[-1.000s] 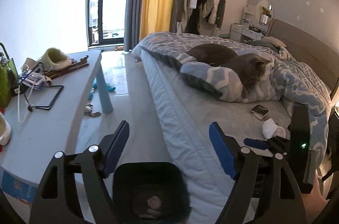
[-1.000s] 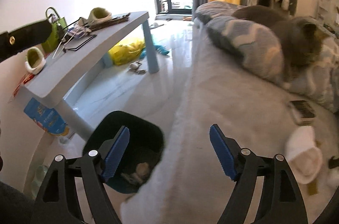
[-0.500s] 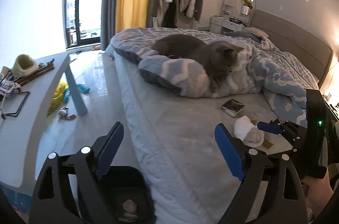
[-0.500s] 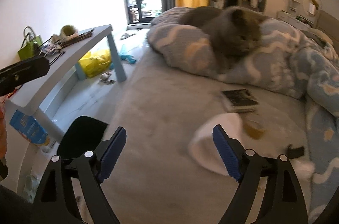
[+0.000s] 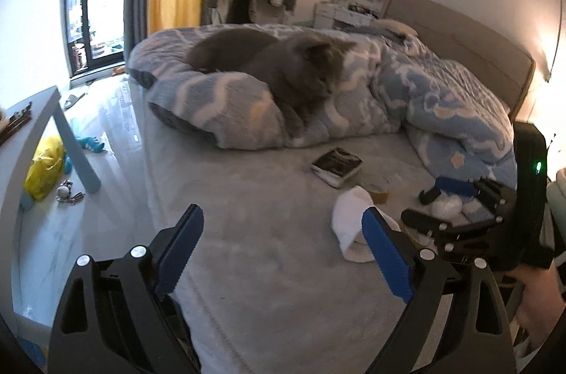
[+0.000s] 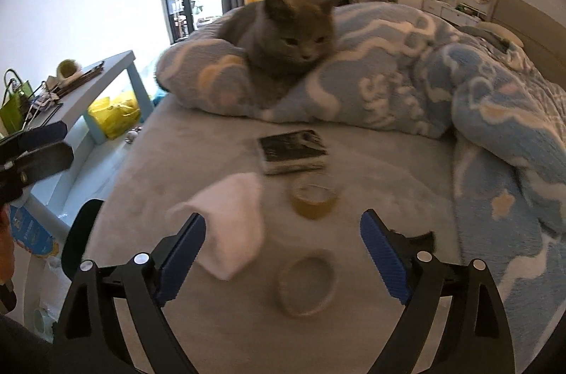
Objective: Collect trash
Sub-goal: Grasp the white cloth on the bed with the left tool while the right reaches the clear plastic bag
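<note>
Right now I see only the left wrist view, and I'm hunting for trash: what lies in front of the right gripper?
Observer: A pale ring-shaped thing lies on the bed between the fingers of the right gripper. Its jaws have just been opening and touch nothing.
Operator: Where is the bin?
Observer: The black bin stands on the floor beside the bed, left of the white sock.

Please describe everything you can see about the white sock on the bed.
The white fabric sock lies limp and folded on the grey bed sheet, its open cuff toward the bed's near edge. It looks soft, slightly blurred. Nothing grips it; it lies near a yellowish clear cup and a small round ring.
</note>
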{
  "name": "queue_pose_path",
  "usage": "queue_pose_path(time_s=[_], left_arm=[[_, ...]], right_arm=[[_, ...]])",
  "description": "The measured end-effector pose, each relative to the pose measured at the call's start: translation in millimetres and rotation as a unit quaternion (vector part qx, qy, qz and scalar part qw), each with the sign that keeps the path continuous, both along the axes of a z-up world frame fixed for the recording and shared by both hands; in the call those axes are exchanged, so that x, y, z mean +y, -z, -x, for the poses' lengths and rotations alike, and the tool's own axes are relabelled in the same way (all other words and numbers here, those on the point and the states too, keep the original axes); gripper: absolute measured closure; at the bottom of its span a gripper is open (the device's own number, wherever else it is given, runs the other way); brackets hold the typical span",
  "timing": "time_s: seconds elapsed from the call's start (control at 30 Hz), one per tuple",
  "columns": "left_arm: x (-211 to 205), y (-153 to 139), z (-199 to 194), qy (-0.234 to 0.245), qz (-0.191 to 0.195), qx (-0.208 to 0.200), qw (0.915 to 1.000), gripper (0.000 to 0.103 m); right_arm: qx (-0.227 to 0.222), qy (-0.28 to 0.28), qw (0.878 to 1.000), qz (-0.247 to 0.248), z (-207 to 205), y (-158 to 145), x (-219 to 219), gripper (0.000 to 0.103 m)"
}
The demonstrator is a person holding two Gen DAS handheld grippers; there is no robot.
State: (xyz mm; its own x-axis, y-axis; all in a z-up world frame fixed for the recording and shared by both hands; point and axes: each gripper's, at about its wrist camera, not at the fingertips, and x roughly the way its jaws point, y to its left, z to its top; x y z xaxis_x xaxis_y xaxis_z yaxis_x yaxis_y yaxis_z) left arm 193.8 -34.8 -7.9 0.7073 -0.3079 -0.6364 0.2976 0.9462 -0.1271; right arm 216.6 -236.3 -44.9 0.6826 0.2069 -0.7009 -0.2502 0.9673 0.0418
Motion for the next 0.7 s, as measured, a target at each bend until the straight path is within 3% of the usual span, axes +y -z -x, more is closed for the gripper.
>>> queue_pose_path(time_s=[0.3,0.47,0.7], left_arm=[[-41.6,19.7,-16.5,0.033,0.001,0.024,0.9992,0.01],[-55.9,33.4,-31.6,0.043,0.024,0.056,0.9973,0.009],[-74.6,57.0,-46.5,0.048,0.002,0.09,0.9948,0.009]], right_arm=[[0.017,0.039,0.999,-0.003,-8.0,9.6,-54.0,0.012],[0.028,0.044,0.999,0.007,-11.2,15.9,-71.0,0.012],[0.061,0.048,0.997,0.002,-22.8,31.4,-87.0,0.012]])
